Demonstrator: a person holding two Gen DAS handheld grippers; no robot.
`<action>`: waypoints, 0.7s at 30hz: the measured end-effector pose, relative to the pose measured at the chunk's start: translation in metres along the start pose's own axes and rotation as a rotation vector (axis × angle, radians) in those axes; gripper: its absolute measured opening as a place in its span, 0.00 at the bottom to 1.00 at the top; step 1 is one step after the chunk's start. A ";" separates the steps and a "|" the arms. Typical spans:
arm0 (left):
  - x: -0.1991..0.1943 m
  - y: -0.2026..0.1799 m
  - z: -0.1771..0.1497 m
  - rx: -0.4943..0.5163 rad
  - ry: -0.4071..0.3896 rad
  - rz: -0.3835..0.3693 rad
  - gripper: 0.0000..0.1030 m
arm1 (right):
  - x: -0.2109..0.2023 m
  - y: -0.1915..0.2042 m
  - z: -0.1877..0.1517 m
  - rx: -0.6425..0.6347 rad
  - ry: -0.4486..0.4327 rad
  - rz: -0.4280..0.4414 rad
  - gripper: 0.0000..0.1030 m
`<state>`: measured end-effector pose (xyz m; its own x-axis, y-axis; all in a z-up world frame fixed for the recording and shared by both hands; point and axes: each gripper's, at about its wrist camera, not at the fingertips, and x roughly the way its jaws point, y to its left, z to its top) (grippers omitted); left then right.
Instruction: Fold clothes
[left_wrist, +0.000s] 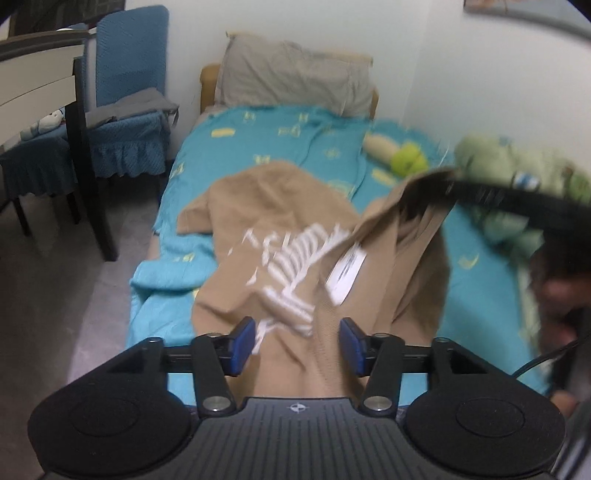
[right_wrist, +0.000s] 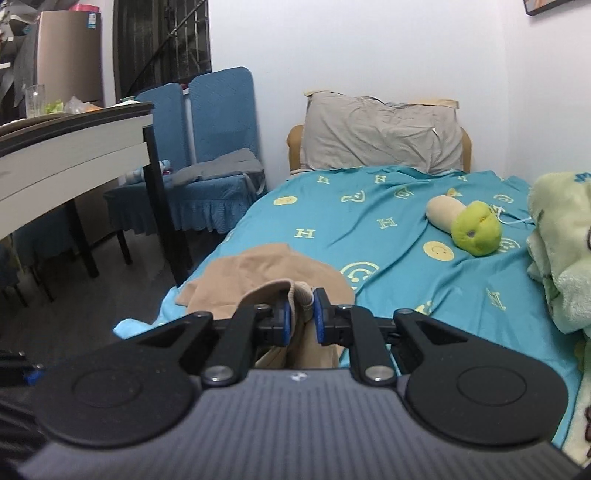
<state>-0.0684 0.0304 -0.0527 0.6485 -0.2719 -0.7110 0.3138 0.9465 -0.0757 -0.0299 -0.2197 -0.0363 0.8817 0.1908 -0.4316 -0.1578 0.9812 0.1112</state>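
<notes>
Tan sweater (left_wrist: 280, 236) with a white printed front lies across the near end of the bed (left_wrist: 229, 144), over the turquoise sheet, one part of it lifted toward the right edge. Left gripper (left_wrist: 297, 341) hovers over the garment's near hem with blue pads apart, pressing nothing. Right gripper (right_wrist: 300, 314) is clamped on a bunched fold of the sweater. A green plush toy (right_wrist: 476, 232) rests near the bed's far right corner, below the grey pillow (right_wrist: 380, 133).
</notes>
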 end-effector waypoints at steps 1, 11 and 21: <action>0.002 -0.002 -0.001 0.013 0.009 -0.005 0.56 | 0.000 -0.003 0.001 0.010 0.009 0.003 0.15; 0.006 -0.018 -0.004 0.094 0.007 -0.178 0.51 | 0.000 -0.017 -0.014 0.002 0.243 -0.029 0.17; 0.064 -0.026 -0.004 0.118 0.193 -0.130 0.21 | -0.010 -0.014 -0.022 -0.040 0.260 -0.022 0.19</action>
<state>-0.0373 -0.0112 -0.0989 0.4564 -0.3411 -0.8218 0.4719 0.8758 -0.1015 -0.0459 -0.2344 -0.0533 0.7421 0.1652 -0.6496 -0.1617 0.9846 0.0658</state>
